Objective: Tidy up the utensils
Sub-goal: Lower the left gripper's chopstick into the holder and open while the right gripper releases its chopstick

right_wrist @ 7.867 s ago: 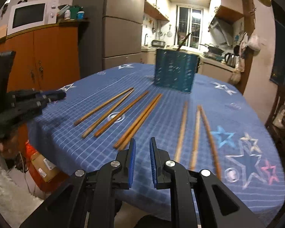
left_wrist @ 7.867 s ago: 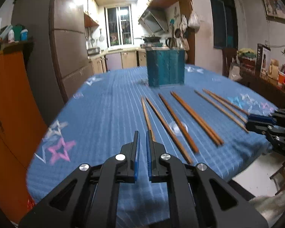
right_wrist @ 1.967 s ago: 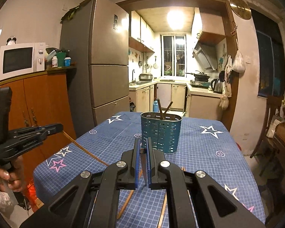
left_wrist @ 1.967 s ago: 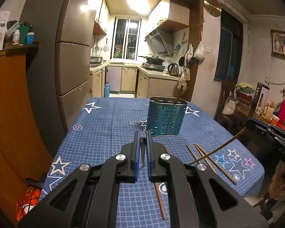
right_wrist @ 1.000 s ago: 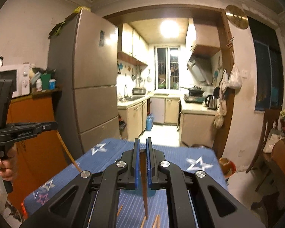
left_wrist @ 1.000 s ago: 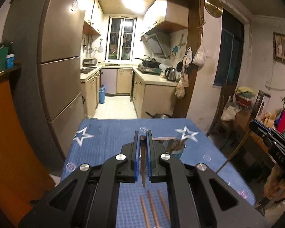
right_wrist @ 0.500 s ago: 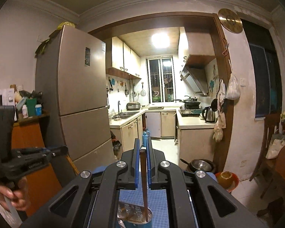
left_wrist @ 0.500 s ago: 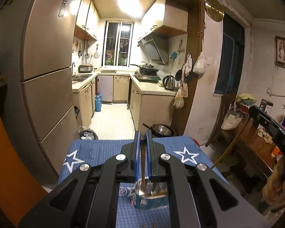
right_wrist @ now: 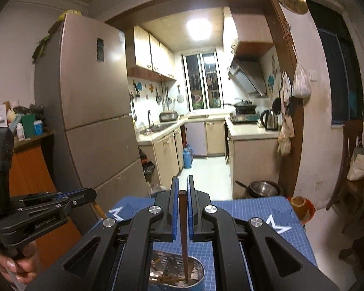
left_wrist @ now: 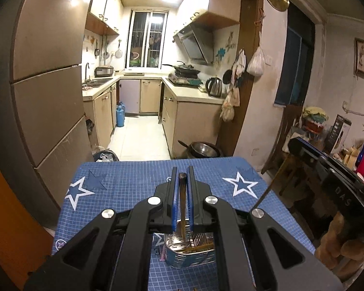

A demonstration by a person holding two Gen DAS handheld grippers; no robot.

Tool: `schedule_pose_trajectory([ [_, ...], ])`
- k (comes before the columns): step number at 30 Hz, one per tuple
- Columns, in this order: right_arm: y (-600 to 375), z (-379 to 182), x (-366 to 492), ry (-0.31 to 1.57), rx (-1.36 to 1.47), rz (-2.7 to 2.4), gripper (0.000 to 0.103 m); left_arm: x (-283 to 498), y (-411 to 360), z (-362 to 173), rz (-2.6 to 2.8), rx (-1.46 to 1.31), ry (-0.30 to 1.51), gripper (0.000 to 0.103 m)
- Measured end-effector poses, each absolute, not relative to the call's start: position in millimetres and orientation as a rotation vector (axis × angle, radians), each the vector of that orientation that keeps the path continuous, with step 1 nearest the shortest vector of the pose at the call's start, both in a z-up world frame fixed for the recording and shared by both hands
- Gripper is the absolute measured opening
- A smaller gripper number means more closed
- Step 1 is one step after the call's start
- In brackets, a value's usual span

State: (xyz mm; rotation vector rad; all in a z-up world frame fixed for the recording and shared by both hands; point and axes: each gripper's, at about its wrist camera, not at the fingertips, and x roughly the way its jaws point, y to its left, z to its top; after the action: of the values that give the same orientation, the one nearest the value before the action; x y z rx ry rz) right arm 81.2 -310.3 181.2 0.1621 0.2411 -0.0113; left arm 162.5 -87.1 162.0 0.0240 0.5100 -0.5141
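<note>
Eight seconds ago both grippers hovered empty over chopsticks lying flat on the blue worktop (left_wrist: 123,181); now the left gripper (left_wrist: 182,198) and the right gripper (right_wrist: 182,208) each pinch one upright chopstick. Both have risen and moved over the metal utensil holder (left_wrist: 189,254), once far across the worktop. Since half a second ago, the left chopstick (left_wrist: 182,203) and right chopstick (right_wrist: 183,230) have dipped lower, tips inside its rim.
</note>
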Motion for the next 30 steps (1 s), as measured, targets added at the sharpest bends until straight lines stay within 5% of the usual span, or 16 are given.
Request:
schedule_pose_trajectory([
  [17,-317.5,154.0,84.6,0.307,0.103,-0.101,0.009,157.8,-93.0,133.9,-0.3,0.175,0.42,0.008],
  [22,-326.3,156.6,68.8,0.289,0.101,-0.135,0.021,139.4,-80.1,145.7,-0.234,0.172,0.346,0.008],
  [30,-322.2,132.2,32.0,0.305,0.059,-0.188,0.021,99.7,-49.2,144.7,-0.189,0.108,0.304,0.009],
])
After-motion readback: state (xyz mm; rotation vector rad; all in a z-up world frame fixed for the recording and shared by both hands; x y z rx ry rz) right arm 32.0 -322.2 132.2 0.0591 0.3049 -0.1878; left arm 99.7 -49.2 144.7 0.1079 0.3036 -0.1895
